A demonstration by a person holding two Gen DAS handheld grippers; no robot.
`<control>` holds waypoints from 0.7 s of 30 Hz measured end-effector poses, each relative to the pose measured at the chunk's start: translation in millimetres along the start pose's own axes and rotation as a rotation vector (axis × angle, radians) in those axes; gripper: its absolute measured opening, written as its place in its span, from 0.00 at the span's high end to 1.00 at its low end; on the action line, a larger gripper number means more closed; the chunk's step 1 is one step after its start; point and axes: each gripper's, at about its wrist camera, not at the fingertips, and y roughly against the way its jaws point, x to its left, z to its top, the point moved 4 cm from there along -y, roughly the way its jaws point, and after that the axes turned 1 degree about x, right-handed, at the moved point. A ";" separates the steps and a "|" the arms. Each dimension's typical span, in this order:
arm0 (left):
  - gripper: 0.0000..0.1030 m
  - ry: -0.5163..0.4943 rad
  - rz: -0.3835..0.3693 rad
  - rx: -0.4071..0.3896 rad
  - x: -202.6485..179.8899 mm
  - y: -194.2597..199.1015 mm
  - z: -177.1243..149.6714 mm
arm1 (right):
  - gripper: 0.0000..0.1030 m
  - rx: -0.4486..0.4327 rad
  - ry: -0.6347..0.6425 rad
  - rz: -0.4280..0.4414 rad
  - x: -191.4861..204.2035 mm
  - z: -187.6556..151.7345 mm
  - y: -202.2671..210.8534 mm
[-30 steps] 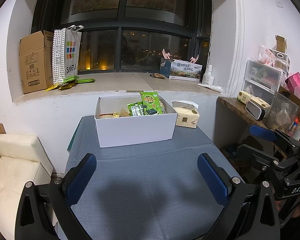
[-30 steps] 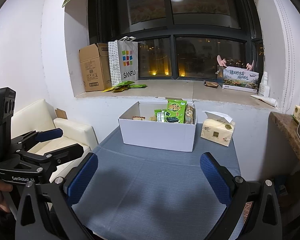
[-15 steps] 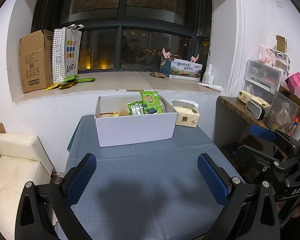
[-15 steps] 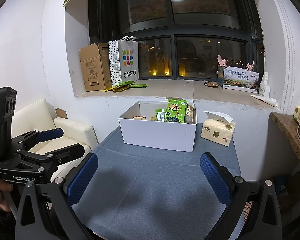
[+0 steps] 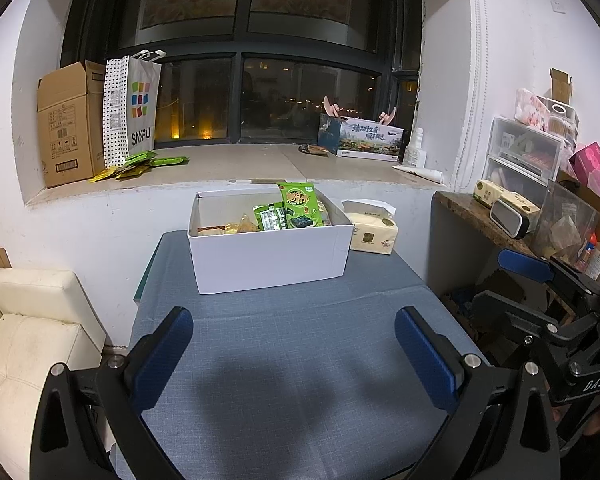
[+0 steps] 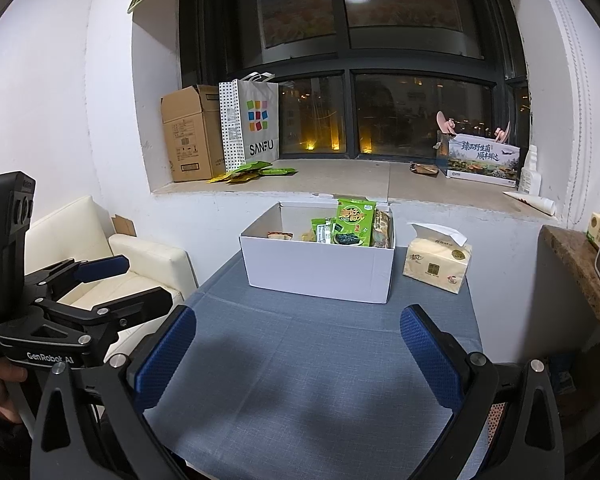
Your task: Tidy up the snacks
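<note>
A white open box point(image 5: 268, 258) point(image 6: 320, 268) stands at the far end of the blue-grey table point(image 5: 292, 344) point(image 6: 300, 360). Snack packets stand in it: a tall green packet point(image 5: 298, 204) point(image 6: 354, 220), a smaller green one point(image 5: 269, 218), and yellowish ones lower down. My left gripper point(image 5: 294, 356) is open over the near half of the table, nothing between its blue pads. My right gripper point(image 6: 298, 354) is open too, also empty, well short of the box. Each gripper shows at the edge of the other's view.
A tissue pack point(image 5: 372, 232) point(image 6: 438, 262) lies right of the box. The window sill behind holds a cardboard box point(image 5: 66, 124), a paper bag point(image 5: 134, 108), loose green packets point(image 5: 140, 162) and a printed carton point(image 5: 364, 140). A cream sofa point(image 5: 24, 340) is left, a cluttered shelf point(image 5: 500, 216) right.
</note>
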 end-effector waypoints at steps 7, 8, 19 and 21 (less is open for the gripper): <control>0.00 -0.001 -0.002 0.001 -1.0 -0.4 0.5 | 0.00 0.000 0.000 0.001 0.7 0.3 0.6; 0.00 -0.002 -0.002 0.001 -1.0 -0.3 0.5 | 0.00 0.000 0.001 0.001 1.0 0.8 0.7; 0.00 -0.011 0.000 -0.004 -1.1 1.4 0.2 | 0.00 0.002 0.003 0.004 1.3 1.3 1.0; 0.00 -0.010 -0.006 -0.004 -1.0 1.9 -0.3 | 0.00 0.003 0.003 0.005 1.4 1.1 1.1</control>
